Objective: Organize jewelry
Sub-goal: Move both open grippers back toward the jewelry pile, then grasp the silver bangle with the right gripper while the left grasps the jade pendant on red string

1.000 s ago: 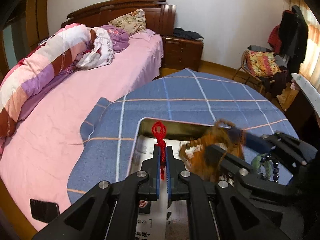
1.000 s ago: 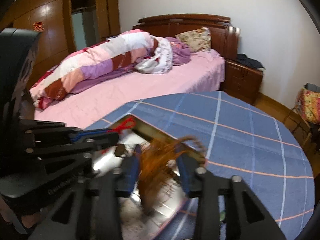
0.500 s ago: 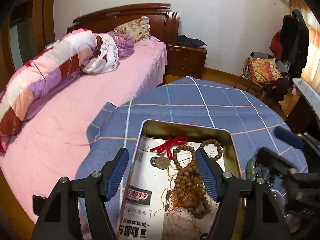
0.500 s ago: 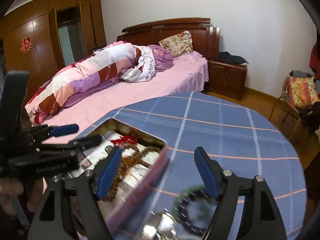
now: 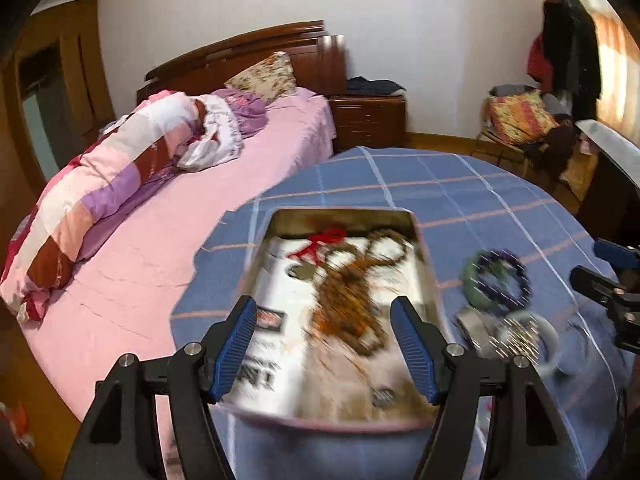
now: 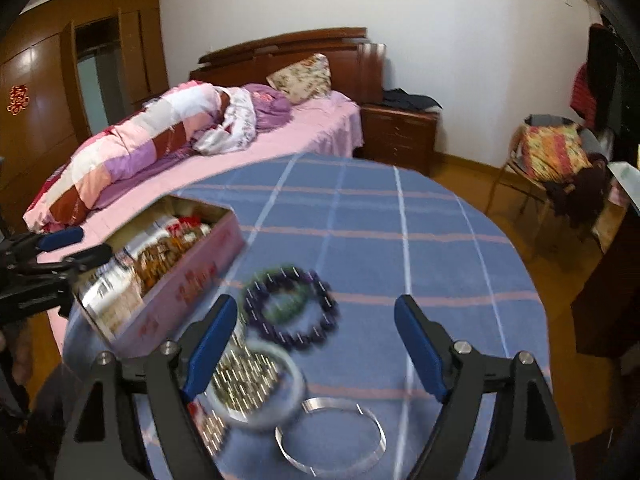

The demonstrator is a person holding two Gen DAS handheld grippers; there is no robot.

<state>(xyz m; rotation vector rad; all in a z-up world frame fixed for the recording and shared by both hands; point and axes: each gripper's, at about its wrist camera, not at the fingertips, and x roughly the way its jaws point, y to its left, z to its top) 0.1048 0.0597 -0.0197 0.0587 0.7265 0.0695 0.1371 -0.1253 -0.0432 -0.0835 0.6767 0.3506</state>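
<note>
A metal tin [image 5: 422, 248] [image 6: 192, 280] lined with paper sits on the blue plaid table. In it lie a brown bead necklace with tassel [image 5: 348, 300] and a red knotted cord with a coin [image 5: 320, 242]. My left gripper [image 5: 328, 344] is open and empty above the tin's near end. My right gripper [image 6: 316, 344] is open and empty above loose pieces beside the tin: a purple bead bracelet [image 6: 296, 308] [image 5: 500, 280], a pale bangle with a sparkly piece [image 6: 256, 384], and a thin silver bangle [image 6: 332, 436].
The round table with the blue plaid cloth [image 6: 400, 240] stands by a pink bed [image 5: 140, 280] on the left. A chair with cushions [image 6: 556, 156] and a dark cabinet [image 6: 608, 280] are on the right. The images are motion-blurred.
Both grippers opened, letting go of the red cord and the bead necklace, which now lie in the tin. Both have pulled back and up; the right one swung right over the loose bracelets.
</note>
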